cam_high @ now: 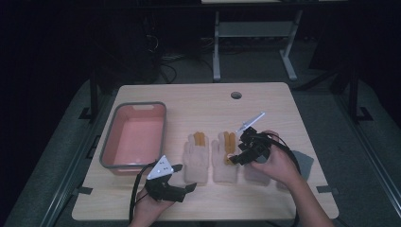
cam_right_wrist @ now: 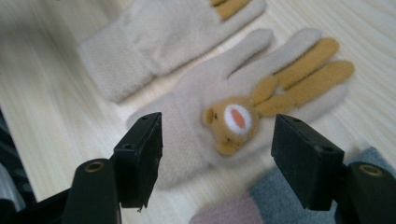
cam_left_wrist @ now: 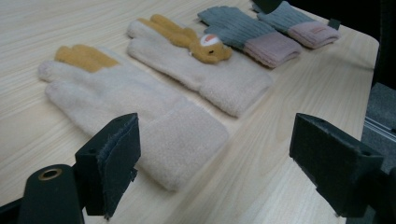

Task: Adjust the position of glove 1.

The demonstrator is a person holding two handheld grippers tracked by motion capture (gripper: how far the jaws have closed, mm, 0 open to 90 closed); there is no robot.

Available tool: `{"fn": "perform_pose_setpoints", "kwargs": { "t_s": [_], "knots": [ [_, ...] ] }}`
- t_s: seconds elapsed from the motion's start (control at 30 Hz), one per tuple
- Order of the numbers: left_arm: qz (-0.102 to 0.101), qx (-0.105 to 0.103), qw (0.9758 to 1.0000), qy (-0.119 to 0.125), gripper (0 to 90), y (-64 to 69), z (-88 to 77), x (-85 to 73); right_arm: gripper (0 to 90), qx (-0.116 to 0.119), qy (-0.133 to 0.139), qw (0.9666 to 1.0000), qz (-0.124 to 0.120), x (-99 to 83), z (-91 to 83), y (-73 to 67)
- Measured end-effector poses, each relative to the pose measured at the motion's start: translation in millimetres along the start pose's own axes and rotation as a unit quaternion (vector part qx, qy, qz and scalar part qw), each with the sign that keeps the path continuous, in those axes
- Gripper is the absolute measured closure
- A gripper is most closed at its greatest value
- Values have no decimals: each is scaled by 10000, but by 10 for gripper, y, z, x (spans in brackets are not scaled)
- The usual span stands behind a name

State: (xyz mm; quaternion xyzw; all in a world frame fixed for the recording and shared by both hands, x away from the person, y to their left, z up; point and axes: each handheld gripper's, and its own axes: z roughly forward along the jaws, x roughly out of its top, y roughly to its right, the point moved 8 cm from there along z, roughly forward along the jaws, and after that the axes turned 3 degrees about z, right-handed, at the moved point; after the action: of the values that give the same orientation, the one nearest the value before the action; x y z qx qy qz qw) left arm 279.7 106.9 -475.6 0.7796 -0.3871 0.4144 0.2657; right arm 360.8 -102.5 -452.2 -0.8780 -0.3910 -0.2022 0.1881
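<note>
Two beige gloves [cam_high: 210,156] lie mid-frame on the desk [cam_high: 198,99], grey gloves [cam_left_wrist: 261,32] beside them. Left hand-held gripper [cam_high: 182,177] at lower left and right hand-held gripper [cam_high: 234,153] over the bear glove [cam_right_wrist: 233,112], both released.

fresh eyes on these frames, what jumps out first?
A pair of cream fleece gloves with mustard-yellow fingers lies mid-table; the one with a plush bear face sits right under the open right gripper, beside the plain one. The open left gripper is at the near edge, pointing toward the gloves. A shallow pink plastic bin with a grey rim sits at the table's left, and grey knit gloves with pink cuffs lie at the right.
</note>
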Motion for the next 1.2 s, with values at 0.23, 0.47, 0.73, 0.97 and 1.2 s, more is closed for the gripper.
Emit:
{"fn": "perform_pose_setpoints", "kwargs": {
  "t_s": [0.23, 0.47, 0.73, 0.97, 1.2],
  "knots": [
    [26, 5, 10000, -40, 164, 1, 11, -12, 373, -13, -256, 9997, -46, 58, 216, 19],
    [56, 7, 10000, -39, 164, 0, 7, -6, 405, -77, -529, 9986, -50, 72, 393, 64],
    [69, 32, 10000, -37, 164, -12, -10, -6, 497, -307, -925, 9952, 14, 5, 602, 119],
    [83, 47, 9999, -44, 164, -6, -2, -3, 573, -368, -972, 9945, 127, -20, 631, 127],
    [95, 51, 9999, -55, 164, 1, -3, -8, 601, -515, -900, 9946, 99, -44, 655, 116]
  ]
}}
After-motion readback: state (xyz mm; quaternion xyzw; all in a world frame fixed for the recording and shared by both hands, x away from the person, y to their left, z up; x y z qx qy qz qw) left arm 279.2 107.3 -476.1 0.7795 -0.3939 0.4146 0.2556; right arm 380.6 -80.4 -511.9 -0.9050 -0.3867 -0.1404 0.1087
